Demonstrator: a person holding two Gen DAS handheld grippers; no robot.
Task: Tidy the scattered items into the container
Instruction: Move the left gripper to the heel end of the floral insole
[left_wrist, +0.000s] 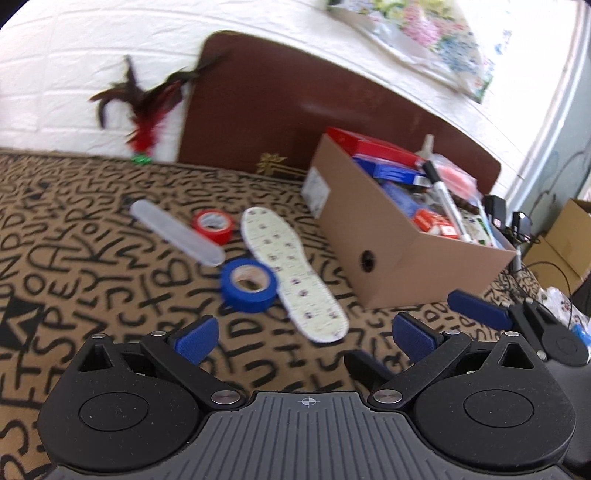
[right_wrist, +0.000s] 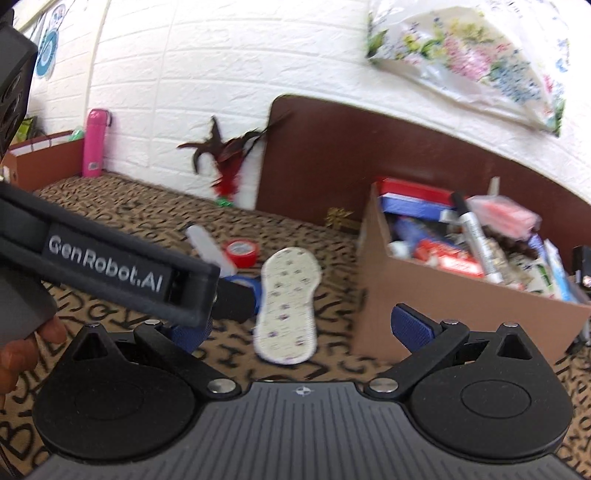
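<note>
We hold both claws, left (left_wrist: 303, 338) and right (right_wrist: 301, 332), wide open and empty above the letter-printed cloth (left_wrist: 74, 258). Beyond lie a flat insole (left_wrist: 291, 273), blue tape roll (left_wrist: 249, 284), red tape roll (left_wrist: 213, 226), translucent tube (left_wrist: 177, 232); rightward, the full cardboard box (left_wrist: 388, 258).

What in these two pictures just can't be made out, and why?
- Blue tape roll: in the right wrist view, mostly hidden behind the left gripper's body.
- Clear plastic case: blurred in both views; its contents can't be told.
- Cardboard box: the label on its end is too blurred to read, and the lower items are buried under the marker.
- Right gripper: its left finger is covered by the other gripper.
</note>
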